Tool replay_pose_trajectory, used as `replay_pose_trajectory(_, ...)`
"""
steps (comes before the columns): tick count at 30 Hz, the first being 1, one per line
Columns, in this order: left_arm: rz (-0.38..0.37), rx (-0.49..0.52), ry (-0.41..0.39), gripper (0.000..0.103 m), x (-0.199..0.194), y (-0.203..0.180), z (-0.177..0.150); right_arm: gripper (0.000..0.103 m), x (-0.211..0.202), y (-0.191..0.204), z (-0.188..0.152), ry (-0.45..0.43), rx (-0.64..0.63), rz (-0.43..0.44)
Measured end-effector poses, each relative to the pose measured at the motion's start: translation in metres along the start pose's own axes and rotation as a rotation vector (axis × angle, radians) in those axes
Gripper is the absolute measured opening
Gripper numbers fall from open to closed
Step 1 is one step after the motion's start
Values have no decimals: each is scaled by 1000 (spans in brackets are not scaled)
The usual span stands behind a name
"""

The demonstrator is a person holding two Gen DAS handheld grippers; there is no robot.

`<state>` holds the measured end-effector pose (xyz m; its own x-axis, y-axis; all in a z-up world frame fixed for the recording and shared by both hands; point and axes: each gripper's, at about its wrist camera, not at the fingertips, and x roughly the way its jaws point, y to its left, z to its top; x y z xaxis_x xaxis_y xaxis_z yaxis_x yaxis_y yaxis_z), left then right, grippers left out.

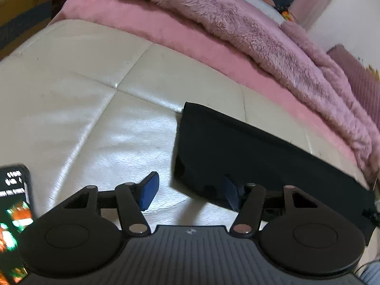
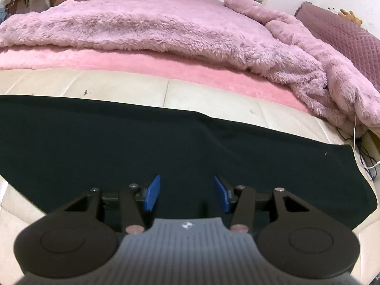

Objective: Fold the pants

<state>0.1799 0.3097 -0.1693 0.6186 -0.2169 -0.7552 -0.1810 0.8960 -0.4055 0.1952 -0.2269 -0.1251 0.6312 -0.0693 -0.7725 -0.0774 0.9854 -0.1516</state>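
Observation:
Black pants (image 1: 249, 149) lie folded into a long flat strip on the cream leather surface (image 1: 95, 109). In the left wrist view their left end sits at centre right. My left gripper (image 1: 190, 192) is open at that end's near corner: one blue pad (image 1: 149, 191) over the bare leather, the other (image 1: 231, 194) over the cloth edge, nothing pinched. In the right wrist view the pants (image 2: 118, 137) stretch across the whole width. My right gripper (image 2: 187, 193) hangs just above their near edge, open, blue pads (image 2: 152, 193) apart with only dark cloth behind them.
A fluffy pink blanket (image 2: 166, 26) and a smooth pink sheet (image 2: 118, 61) cover the bed beyond the cream surface. A lit phone (image 1: 14, 216) lies at the lower left in the left wrist view. Cables (image 2: 363, 152) hang at the right edge near a quilted cushion (image 2: 339, 35).

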Motion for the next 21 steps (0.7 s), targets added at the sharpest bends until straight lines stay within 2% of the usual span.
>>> replay_pose_trajectory(3,-35,-64,-5,63,1,4,2,46,-3,3,1,-14,-14,8)
replay_pose_trajectory(5,-67,-124,5,51,5,6,2,46,-5,4,2,-28,-19,16)
replay_pose_trajectory(7,-86,-198,26,15,10,10,0,46,-6,4,2,-37,-17,21)
replay_pose_trajectory(9,-79,-270,25,7,15,14,-3,46,-6,5,3,-42,-12,26)
replay_pose_trajectory(13,-68,-358,-11,4,13,14,-6,46,-8,5,1,-57,-13,46)
replay_pose_trajectory(17,-28,-315,-98,4,-2,-13,0,46,-8,0,-3,-66,4,63)
replay_pose_trajectory(21,-6,-197,-184,4,-23,-65,12,45,-8,-6,-5,-67,19,87)
